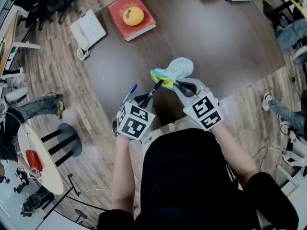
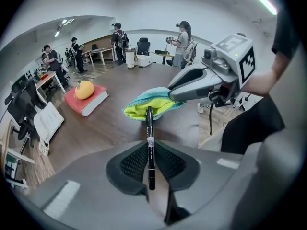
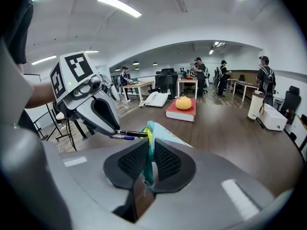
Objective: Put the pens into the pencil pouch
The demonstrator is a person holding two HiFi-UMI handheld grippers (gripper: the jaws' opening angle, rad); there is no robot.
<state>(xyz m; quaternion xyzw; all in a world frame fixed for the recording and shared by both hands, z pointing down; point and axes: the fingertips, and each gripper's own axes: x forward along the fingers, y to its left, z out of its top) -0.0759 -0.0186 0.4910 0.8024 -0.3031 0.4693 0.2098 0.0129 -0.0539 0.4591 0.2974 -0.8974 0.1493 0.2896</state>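
While both grippers work above the table's (image 1: 225,42) near edge, we record the following

1. The left gripper (image 2: 150,148) has its jaws pressed onto a black pen (image 2: 149,128). The pen sits between the ribbed pads, lengthwise along the jaws, with most of its barrel standing out past the fingertips.

2. The front end of this pen meets the open mouth of the pencil pouch (image 1: 178,70), where the yellow-green lining shows. We cannot tell how far it has entered.

3. The right gripper (image 3: 151,159) has its jaws pinched on the pouch's teal zipper edge, beside the mouth. That end of the pouch is held up off the table. We cannot tell whether the pale far end rests on the surface.

4. In the head view the two grippers face each other, left and right, with the pouch mouth between them, just inside the near edge.

5. A second pen, the blue pen (image 1: 128,95), lies flat on the table close to the near left edge, just beside the left gripper and touched by neither gripper.

6. A red book (image 1: 117,8) lies towards the far left edge, well apart from the pouch, with an orange round object (image 1: 133,16) on its cover
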